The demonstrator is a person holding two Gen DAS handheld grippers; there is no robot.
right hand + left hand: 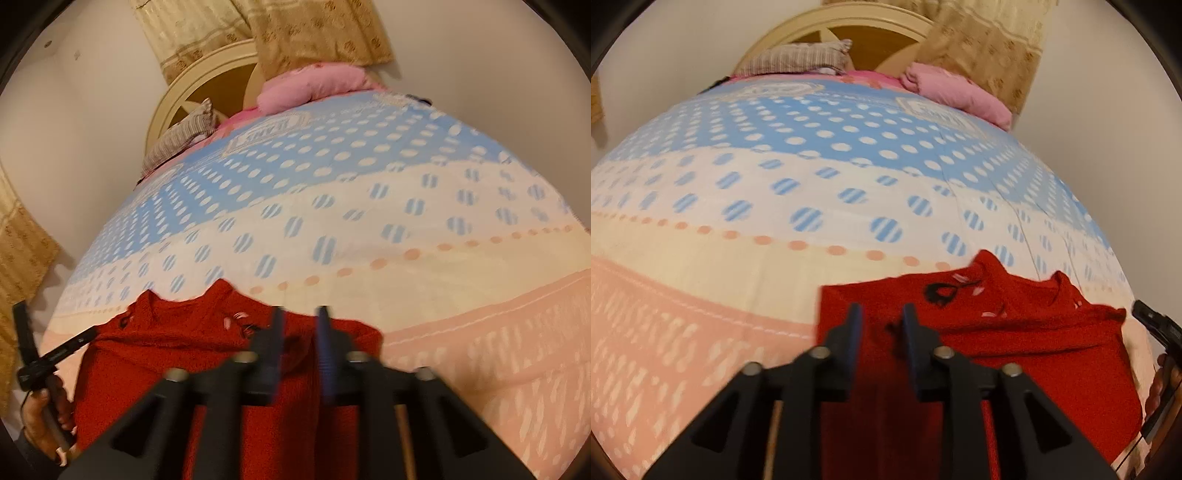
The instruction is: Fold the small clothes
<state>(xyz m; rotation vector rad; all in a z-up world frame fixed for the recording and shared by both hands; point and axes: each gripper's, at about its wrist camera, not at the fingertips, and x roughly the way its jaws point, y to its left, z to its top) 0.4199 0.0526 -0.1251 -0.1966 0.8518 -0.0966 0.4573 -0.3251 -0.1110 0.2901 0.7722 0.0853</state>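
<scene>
A small red top [1015, 332] with a black and white print lies on the bed near its front edge, neck end pointing away from me. My left gripper [882, 308] hovers over the top's left part, its jaws apart, with only red cloth showing through the gap. Over the right part of the same red top [166, 350] my right gripper [301, 310] also stands open and grips nothing. The cloth under both sets of fingers is blurred, so I cannot tell whether the tips touch it.
The bed is covered by a sheet [775, 184] in blue, white, cream and peach bands with dots. At the head end are a pink pillow [953, 92], a striped pillow [801, 59], a cream headboard [207, 74] and tan curtains [314, 33]. A hand [44, 417] shows at the left edge.
</scene>
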